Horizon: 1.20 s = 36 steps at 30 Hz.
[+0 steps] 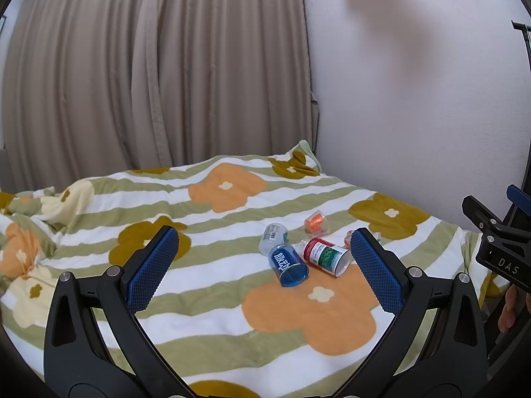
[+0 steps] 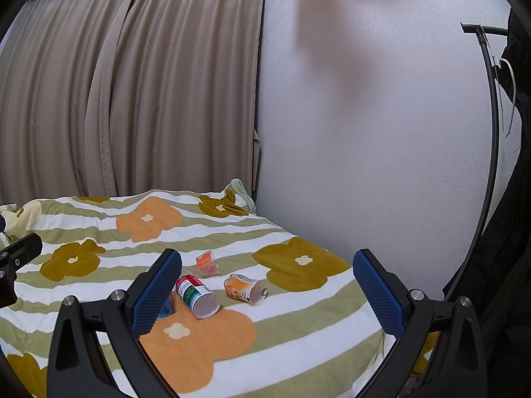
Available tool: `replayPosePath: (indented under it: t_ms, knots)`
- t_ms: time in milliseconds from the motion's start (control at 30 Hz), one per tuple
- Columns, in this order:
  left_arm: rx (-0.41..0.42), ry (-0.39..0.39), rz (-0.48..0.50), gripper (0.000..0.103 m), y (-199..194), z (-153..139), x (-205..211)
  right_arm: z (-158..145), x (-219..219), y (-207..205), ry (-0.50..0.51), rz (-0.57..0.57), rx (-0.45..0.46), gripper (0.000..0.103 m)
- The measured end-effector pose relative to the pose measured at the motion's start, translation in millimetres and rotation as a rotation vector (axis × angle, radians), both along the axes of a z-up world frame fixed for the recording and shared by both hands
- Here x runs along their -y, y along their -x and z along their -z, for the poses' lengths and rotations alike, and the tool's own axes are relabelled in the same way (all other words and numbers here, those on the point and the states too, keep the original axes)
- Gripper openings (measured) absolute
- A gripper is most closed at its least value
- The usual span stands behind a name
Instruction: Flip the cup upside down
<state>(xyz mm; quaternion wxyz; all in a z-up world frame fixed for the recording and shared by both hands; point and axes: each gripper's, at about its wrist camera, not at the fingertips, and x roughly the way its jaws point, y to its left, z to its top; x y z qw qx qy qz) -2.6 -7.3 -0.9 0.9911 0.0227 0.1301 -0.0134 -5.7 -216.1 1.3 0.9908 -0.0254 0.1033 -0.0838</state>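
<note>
- Nearest, the left gripper and the right gripper both hover above the bed with blue-padded fingers spread wide, holding nothing.
- Just beyond, towards the bed's right edge, a blue translucent plastic cup and a red-and-green labelled cup lie on their sides on the flowered striped blanket, almost touching.
- Beside them lie an orange printed cup and a clear white-labelled cup; farther back, a small clear cup with orange inside.
- Judgement: approach step; next, choose one cup, close across its wall, then turn it mouth down.
</note>
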Motion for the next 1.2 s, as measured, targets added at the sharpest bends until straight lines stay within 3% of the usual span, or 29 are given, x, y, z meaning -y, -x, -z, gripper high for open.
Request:
replayPosePath:
  t_ms: [1200]
  knots:
    - [-0.03,0.02,0.005,0.103,0,6,6,12,-9,2,-0.003,-0.013,-0.033,0.103]
